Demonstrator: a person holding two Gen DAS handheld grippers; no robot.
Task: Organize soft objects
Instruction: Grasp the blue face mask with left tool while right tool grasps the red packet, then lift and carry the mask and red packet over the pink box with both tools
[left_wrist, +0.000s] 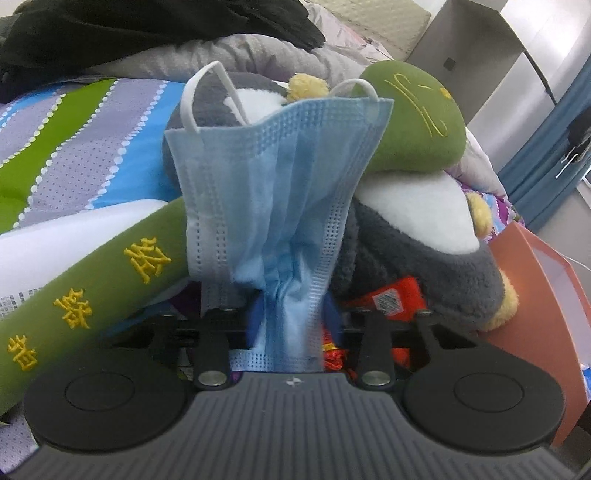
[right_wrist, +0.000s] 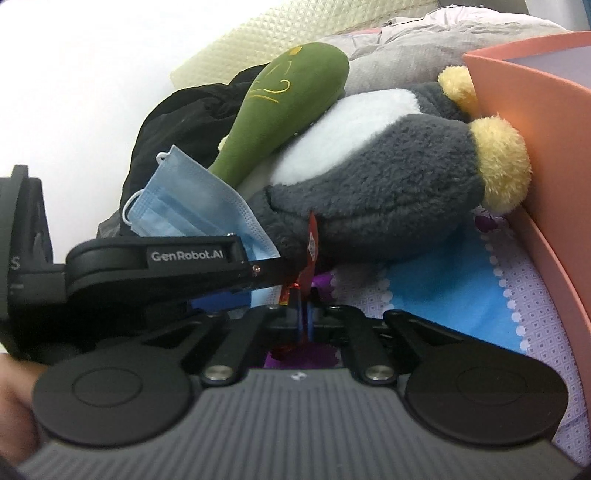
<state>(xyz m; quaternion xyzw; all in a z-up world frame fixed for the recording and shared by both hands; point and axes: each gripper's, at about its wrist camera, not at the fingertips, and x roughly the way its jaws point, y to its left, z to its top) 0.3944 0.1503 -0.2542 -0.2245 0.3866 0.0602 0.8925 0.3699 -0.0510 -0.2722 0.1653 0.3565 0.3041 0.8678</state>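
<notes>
Left jaws: we see the left gripper pinched on the blue face mask, whose pleats bunch between the pads and fan out upward ahead of them.
Right jaws: the right gripper has its blue pads pressed together on the edge of a thin red packet that stands up just ahead of them.
Just beyond the jaws: from the right wrist view the left gripper lies close beside ours on the left, the mask rising above its finger.
Ahead of both: a grey plush toy with white belly and yellow feet lies directly in front; a green plush with yellow stitched marks leans across its top.
To the right: a pink box stands open, its wall touching the toy's yellow foot.
Underneath: a striped bedspread; dark clothing is heaped farther back.
Step in hand: we judge both small items are grasped and ready to be carried off the pile.
Next move: we would lift each clear of the plush toys, then carry them toward the box, keeping the limp mask from snagging on the toys.
</notes>
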